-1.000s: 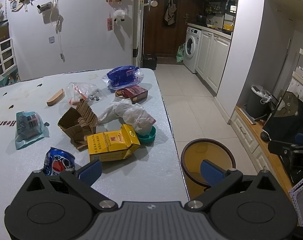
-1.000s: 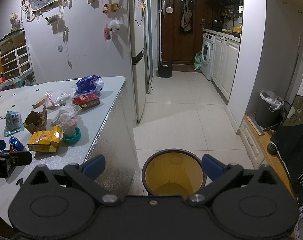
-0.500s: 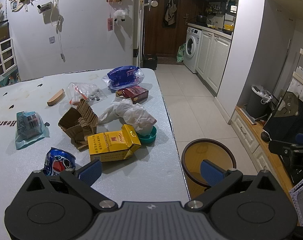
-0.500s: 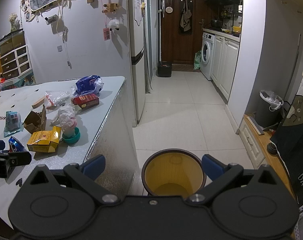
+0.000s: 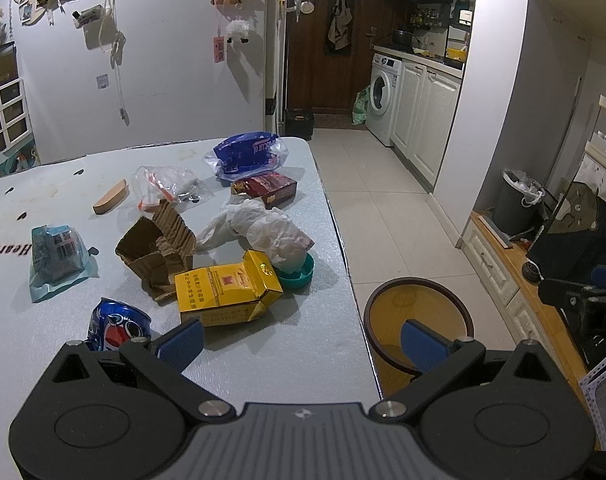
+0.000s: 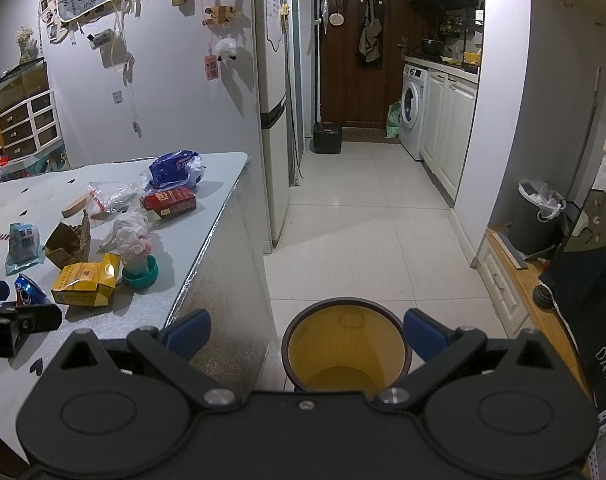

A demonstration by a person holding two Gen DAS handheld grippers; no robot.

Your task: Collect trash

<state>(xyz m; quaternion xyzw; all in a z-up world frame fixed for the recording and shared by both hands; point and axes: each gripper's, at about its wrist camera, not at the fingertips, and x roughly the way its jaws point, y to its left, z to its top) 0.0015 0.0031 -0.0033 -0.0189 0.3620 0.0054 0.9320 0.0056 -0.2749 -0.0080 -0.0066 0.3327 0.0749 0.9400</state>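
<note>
Both grippers are wide open and hold nothing. The left gripper hovers over the near edge of the desk; the right gripper hangs above the yellow-lined bin, which stands on the floor just beside the desk's corner.

The trash lies in a loose cluster on the desk: a yellow carton, a crushed blue can, torn cardboard, crumpled white plastic resting on a teal lid, a red box, and several wrappers farther back.

Procedure, judged from this layout:
1. Take the nearest item first. The can sits just beside the left finger; the carton lies directly ahead.
2. Straddle the carton across its narrow side. Its open flap probably crushes, so close on the body.
3. Lift clear before swinging toward the bin, to avoid dragging neighbouring pieces off the edge.
4. Release only when over the bin's mouth.
</note>
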